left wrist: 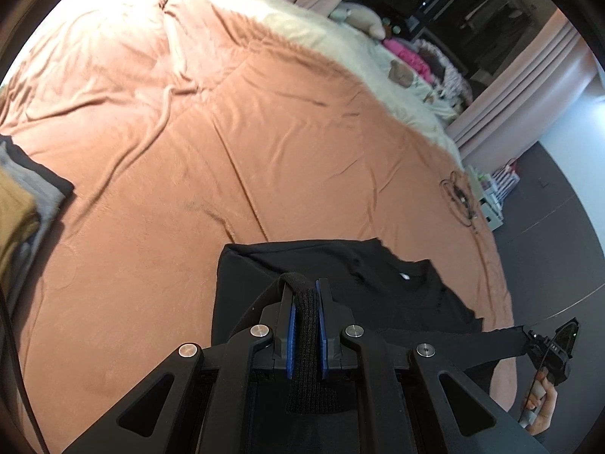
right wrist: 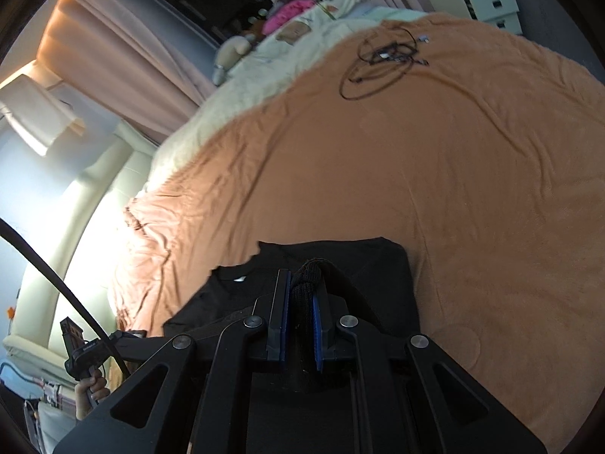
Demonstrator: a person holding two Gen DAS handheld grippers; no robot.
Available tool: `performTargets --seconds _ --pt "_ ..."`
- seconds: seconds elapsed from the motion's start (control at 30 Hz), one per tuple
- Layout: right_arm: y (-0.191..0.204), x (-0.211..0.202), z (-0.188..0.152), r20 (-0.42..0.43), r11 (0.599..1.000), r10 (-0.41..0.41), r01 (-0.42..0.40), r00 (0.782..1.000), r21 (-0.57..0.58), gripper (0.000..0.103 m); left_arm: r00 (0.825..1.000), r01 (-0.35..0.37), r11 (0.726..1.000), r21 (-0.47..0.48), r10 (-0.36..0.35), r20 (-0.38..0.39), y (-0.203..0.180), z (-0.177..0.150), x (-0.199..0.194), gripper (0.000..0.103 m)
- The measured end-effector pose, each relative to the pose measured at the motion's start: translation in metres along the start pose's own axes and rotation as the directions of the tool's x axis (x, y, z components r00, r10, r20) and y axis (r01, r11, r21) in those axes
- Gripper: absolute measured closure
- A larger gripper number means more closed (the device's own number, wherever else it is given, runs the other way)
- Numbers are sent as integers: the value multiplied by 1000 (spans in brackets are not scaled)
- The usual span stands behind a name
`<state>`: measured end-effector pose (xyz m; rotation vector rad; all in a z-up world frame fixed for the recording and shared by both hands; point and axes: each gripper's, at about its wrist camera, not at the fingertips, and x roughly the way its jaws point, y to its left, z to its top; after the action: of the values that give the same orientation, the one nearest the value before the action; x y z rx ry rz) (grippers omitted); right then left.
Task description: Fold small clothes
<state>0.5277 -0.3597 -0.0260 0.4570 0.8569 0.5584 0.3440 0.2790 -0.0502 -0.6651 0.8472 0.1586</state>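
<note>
The black T-shirt (left wrist: 378, 287) lies at the near edge of the bed (left wrist: 264, 151), on its orange blanket. The left tongs (left wrist: 306, 321) are clamped on a ribbed black edge of it; the right tongs (right wrist: 300, 321) are clamped on another. The fold looks only begun: collar and label remain exposed. A stack of folded clothes (left wrist: 22, 204) sits far left, probably finished. No containers are in sight.
</note>
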Motion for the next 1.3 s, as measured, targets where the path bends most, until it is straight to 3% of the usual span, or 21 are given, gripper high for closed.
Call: performTargets --seconds 0.2,0.3,0.33,0.37,0.4,0.43,0.47,0.7,0.77,0.93,1.13,1.23,1.3 --pt "6 34 14 -38 997 -72 72 997 -2 93 998 -39 999 -22 38 -53 13 14 48 91" --pt "9 55 22 -83 993 -117 117 990 -11 89 994 -67 998 -23 65 -92 19 19 69 81" --pt "12 61 23 -101 990 -138 137 985 -21 87 992 -80 997 -17 78 -98 20 21 72 72" --pt "15 65 24 -109 988 -156 153 982 -36 80 991 -97 995 -3 96 -95 21 22 74 57" --pt "18 66 24 -108 985 -170 165 980 -53 58 990 -108 994 17 110 -86 21 23 73 49" --pt "22 66 24 -102 981 -186 179 977 -76 43 990 -118 992 39 120 -74 21 23 71 40" --pt "28 64 23 -89 974 -208 198 974 -106 27 989 -127 990 58 131 -68 21 22 70 38" --pt "52 60 2 -112 933 -295 261 949 -246 24 965 -209 953 219 237 -112 12 6 69 34" --pt "58 60 -4 -130 920 -317 271 940 -281 22 957 -215 935 281 260 -131 5 -5 71 27" --pt "73 64 -16 -182 877 -383 295 906 -379 21 931 -215 883 417 314 -185 -8 -33 82 23" --pt "76 86 -29 -242 827 -474 332 847 -454 21 876 -274 822 500 427 -223 -1 -52 102 23" --pt "71 102 -31 -234 778 -547 385 804 -496 21 867 -292 806 515 450 -214 0 -53 110 23" --pt "71 111 -30 -211 755 -576 415 790 -508 21 864 -311 796 519 464 -195 1 -49 115 23"
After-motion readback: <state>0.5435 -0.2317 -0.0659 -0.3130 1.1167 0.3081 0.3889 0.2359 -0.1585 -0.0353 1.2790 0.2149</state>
